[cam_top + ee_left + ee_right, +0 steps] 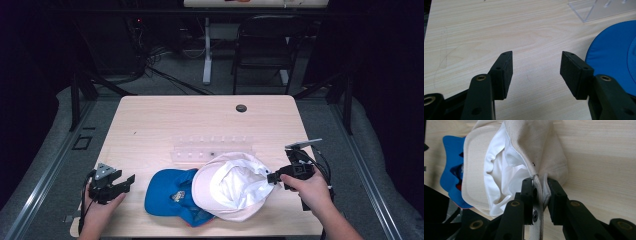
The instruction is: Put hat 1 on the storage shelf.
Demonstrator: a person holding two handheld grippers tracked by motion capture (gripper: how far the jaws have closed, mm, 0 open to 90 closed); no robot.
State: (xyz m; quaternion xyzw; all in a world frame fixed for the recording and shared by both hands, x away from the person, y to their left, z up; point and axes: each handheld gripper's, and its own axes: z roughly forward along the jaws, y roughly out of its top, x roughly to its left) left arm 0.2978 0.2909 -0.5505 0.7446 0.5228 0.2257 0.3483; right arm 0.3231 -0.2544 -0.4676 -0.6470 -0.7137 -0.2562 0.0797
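Right gripper [540,187] is clamped on the rear strap of the white cap [234,186], its jaws pinching the fabric band where the strap meets the crown. Left gripper [536,75] hangs with jaws spread wide over bare tabletop, nothing between them.

Location: the white cap lies upside down near the front of the table [150,120], lining upward, overlapping the right part of the blue cap [170,196] beside it.

Handling (judged from the slack folds in the lining): the cap is light and soft. The crown will collapse and sag when lifted from one point; only the brim looks stiff enough to keep its shape. Cloth gives the pads good friction, so slipping is unlikely, and breakage is no concern. The strap is a sound hold for dragging or lifting; for a level carry, the free gripper could take the brim on the opposite side.

Clearance: the front table edge runs close below both caps, so a pull toward the person risks carrying the blue cap over it. A clear acrylic rack [212,148] stands just behind the caps. Open wood lies beyond the rack and to the left.
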